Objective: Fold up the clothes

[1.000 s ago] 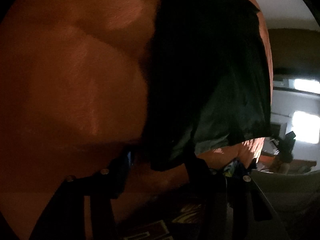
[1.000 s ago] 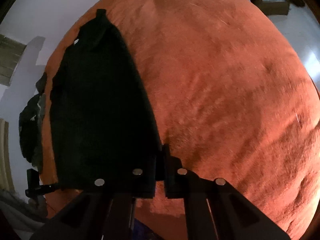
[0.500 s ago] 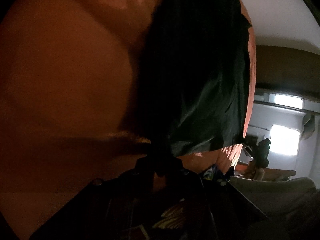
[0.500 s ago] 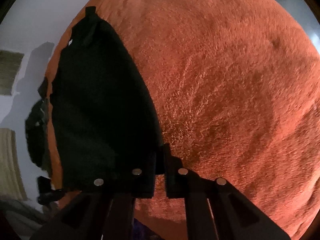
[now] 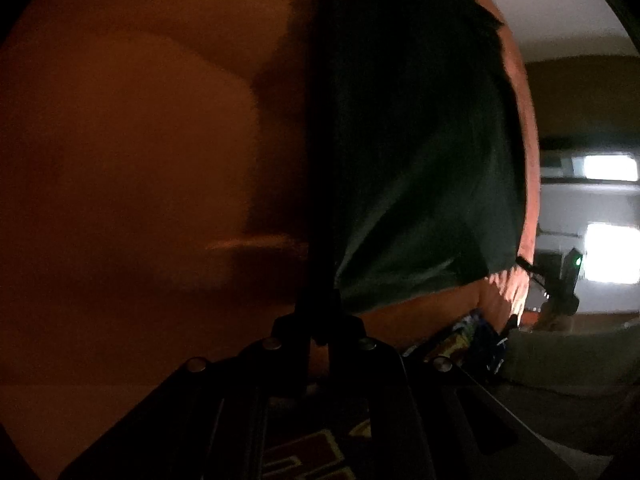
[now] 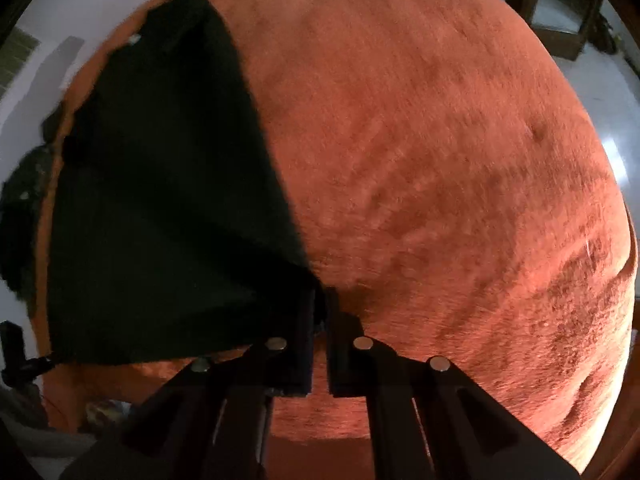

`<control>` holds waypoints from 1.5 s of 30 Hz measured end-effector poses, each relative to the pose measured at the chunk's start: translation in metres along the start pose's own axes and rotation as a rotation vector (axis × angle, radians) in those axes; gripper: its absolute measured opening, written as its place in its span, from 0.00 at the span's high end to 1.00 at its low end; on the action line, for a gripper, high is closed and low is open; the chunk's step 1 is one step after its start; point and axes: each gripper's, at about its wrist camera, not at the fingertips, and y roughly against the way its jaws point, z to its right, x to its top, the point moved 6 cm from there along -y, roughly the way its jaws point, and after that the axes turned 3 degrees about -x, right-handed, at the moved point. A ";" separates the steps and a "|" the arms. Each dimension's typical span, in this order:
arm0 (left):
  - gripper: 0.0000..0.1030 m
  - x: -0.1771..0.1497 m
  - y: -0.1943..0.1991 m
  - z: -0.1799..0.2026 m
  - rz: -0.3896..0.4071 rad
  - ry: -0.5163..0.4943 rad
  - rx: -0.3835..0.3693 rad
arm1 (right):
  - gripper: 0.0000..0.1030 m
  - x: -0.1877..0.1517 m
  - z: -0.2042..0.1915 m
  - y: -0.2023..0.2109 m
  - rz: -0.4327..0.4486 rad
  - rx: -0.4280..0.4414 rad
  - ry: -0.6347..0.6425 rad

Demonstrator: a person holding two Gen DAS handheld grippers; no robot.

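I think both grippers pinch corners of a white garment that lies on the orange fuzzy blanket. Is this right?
Not quite: the garment is black, not white, as the right wrist view shows plainly. The rest holds: the right gripper and the left gripper each pinch a corner of it, and it lies on the orange fuzzy blanket.

Dark, near-black fabric garment (image 6: 168,208) lies spread mostly flat on the orange-red plush blanket (image 6: 440,200), occupying its left part. Long straight edge runs from far-left to near-centre. Near corner lifted slightly, bunched to a point. Left wrist view: same garment (image 5: 408,152), soft creases near hem.
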 end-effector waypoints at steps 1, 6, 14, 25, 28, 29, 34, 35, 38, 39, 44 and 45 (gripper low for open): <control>0.93 0.001 -0.001 0.000 -0.006 0.003 -0.002 | 1.00 -0.002 0.009 -0.003 -0.014 0.014 -0.042; 0.70 0.011 0.014 0.000 -0.017 -0.024 0.006 | 0.99 -0.003 0.018 0.002 -0.038 0.115 -0.099; 0.60 0.013 0.007 0.000 -0.021 -0.003 -0.028 | 0.82 -0.004 0.011 0.016 -0.040 0.157 -0.011; 0.60 0.018 0.012 -0.002 -0.024 0.015 -0.076 | 0.64 0.002 0.032 0.042 -0.041 0.320 -0.062; 0.60 0.018 0.005 -0.003 -0.058 0.026 -0.096 | 0.48 0.005 0.037 0.030 -0.084 0.335 -0.038; 0.60 0.017 0.001 -0.001 -0.076 0.015 -0.098 | 0.48 0.008 0.026 0.019 -0.094 0.329 -0.020; 0.89 0.010 -0.012 0.009 -0.088 -0.002 -0.131 | 0.96 -0.011 0.031 0.012 -0.101 0.270 0.020; 0.95 0.010 -0.012 0.011 -0.084 0.004 -0.150 | 0.96 -0.012 0.031 0.015 -0.091 0.282 0.022; 0.96 0.014 0.003 0.018 -0.026 0.026 -0.234 | 0.96 -0.012 0.029 0.028 -0.056 0.312 0.031; 0.96 0.019 0.014 0.022 0.008 0.033 -0.267 | 0.96 -0.010 0.028 0.033 -0.047 0.329 0.027; 0.96 0.062 0.067 0.042 0.165 0.025 -0.313 | 0.96 0.033 -0.001 0.068 0.038 0.483 -0.004; 0.96 0.071 0.078 0.046 0.197 0.023 -0.321 | 0.96 0.050 -0.020 0.076 0.062 0.505 0.014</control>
